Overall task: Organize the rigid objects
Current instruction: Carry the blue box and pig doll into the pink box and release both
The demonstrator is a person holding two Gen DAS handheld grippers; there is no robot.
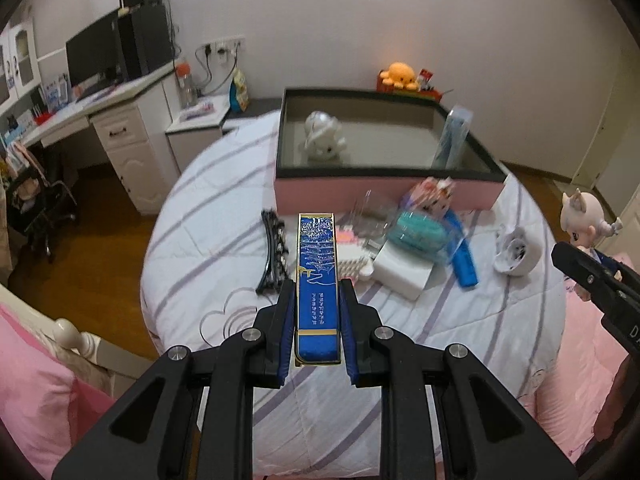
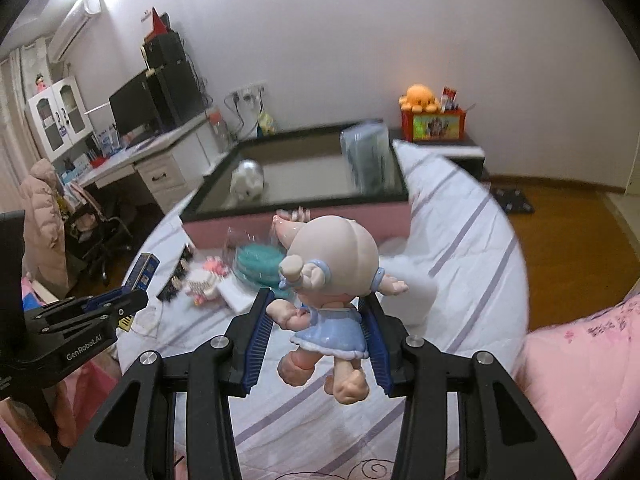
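Risk: doll figure (image 2: 328, 304) top-heavy, caught only at skirt between pads of right hand-held gripper (image 2: 318, 300); could pivot or slip out if swung. Long blue box (image 1: 318, 280) clamped near its rear end in left hand-held gripper (image 1: 318, 292), sticks far forward; could lever loose or clip clutter. Pink storage box (image 1: 384, 188) ahead of both, beyond pile on bed (image 1: 200, 248).

Left gripper (image 1: 318, 292): black angular linkage arms, round silver screws at the joints, ribbed blue pads lining both fingers. Right gripper (image 2: 316, 312): same black build, silver screws, blue ribbed pads. White "GenRobot.AI" lettering on the left gripper's side.
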